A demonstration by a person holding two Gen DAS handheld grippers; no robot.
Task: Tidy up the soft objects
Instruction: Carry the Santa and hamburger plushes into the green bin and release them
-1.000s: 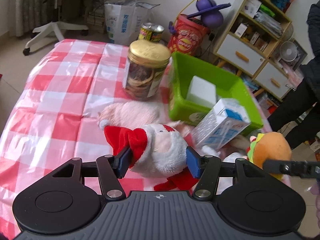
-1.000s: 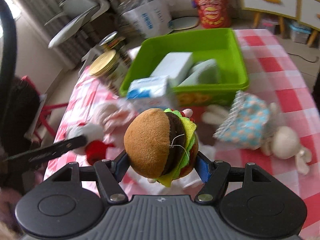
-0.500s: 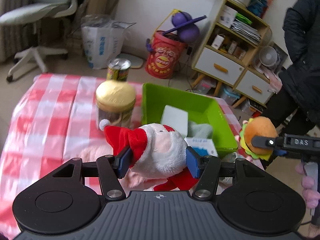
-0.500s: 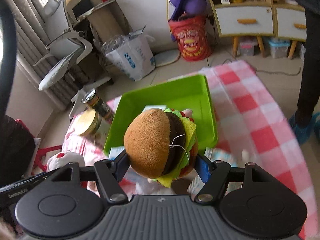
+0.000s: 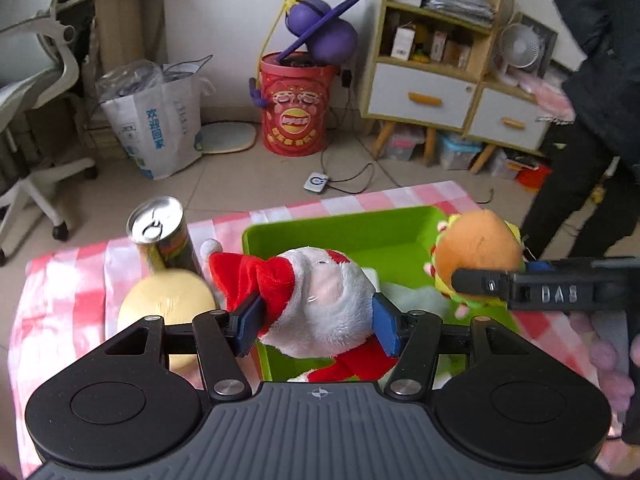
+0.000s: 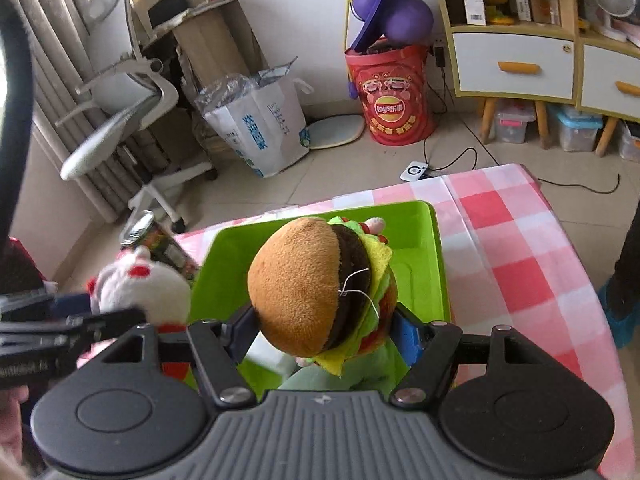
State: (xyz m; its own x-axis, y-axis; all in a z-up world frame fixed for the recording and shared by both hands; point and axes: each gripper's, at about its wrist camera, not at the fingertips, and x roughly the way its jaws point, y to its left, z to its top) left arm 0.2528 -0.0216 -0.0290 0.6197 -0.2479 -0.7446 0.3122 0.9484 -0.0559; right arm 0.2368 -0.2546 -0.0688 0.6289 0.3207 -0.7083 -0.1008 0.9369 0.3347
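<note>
Table covered in a red-and-white checked plastic cloth [image 6: 516,248] standing on a tiled floor, bright green rectangular plastic bin [image 6: 434,264] sitting on it, silver-topped metal can [image 5: 160,236] standing upright just left of the bin, gold-lidded jar [image 5: 164,300] sitting beside the can

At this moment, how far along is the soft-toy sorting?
Midway. In hand: the left tongs clamp the Santa plush, and the right tongs clamp the burger plush, both above the green bin. Left: releasing both. A pale green soft item seems already inside.
</note>
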